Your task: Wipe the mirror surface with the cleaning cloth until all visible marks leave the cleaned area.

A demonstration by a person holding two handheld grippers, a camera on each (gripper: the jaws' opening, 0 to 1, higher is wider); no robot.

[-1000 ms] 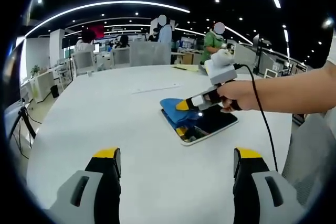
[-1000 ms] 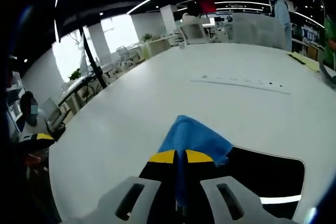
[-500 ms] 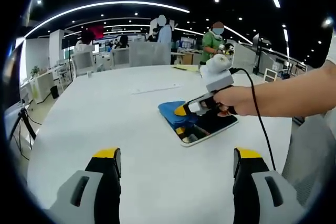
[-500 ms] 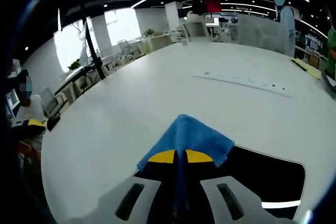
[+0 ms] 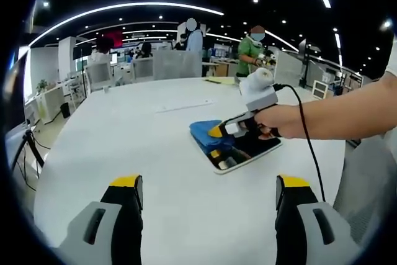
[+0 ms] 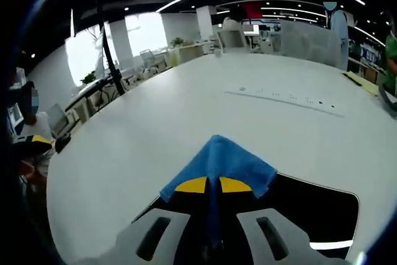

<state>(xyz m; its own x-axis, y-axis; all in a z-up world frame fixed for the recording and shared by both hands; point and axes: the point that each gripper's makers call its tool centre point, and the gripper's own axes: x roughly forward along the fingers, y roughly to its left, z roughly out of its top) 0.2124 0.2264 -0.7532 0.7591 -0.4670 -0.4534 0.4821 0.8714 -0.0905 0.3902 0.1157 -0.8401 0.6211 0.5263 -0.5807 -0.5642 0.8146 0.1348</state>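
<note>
Right tongs (image 6: pixel 213 185) clenched on the blue cleaning cloth (image 6: pixel 218 161), jaws pinched together with the cloth fanning out ahead of the tips. Cloth is pressed down at the near-left end of the mirror (image 6: pixel 316 215), part on the glass and part spilling over its edge onto the white surface (image 6: pixel 186 116). In the left gripper view the right tongs (image 5: pixel 217 131) come in from the right, held by a hand (image 5: pixel 279 121), sitting over the cloth (image 5: pixel 205 130) at the far-left corner of the mirror (image 5: pixel 251 150), which lies flat on the surface (image 5: pixel 124 134), mid-table. Left tongs (image 5: pixel 208 189) released, jaws wide apart, nothing between them, hanging well back from the mirror. Key relation: the uncovered dark glass lies to the right of the right tongs in their own view, and the mirror's long axis runs that way too, so the next stroke likely sweeps right along the length. Right hand is the one on the job; the left is well apart and not needed unless the mirror slides. Can't tell whether marks remain, since the glass reads dark with just a light streak reflected. Judging wipe as under way, most of the glass not yet covered by the cloth.
</note>
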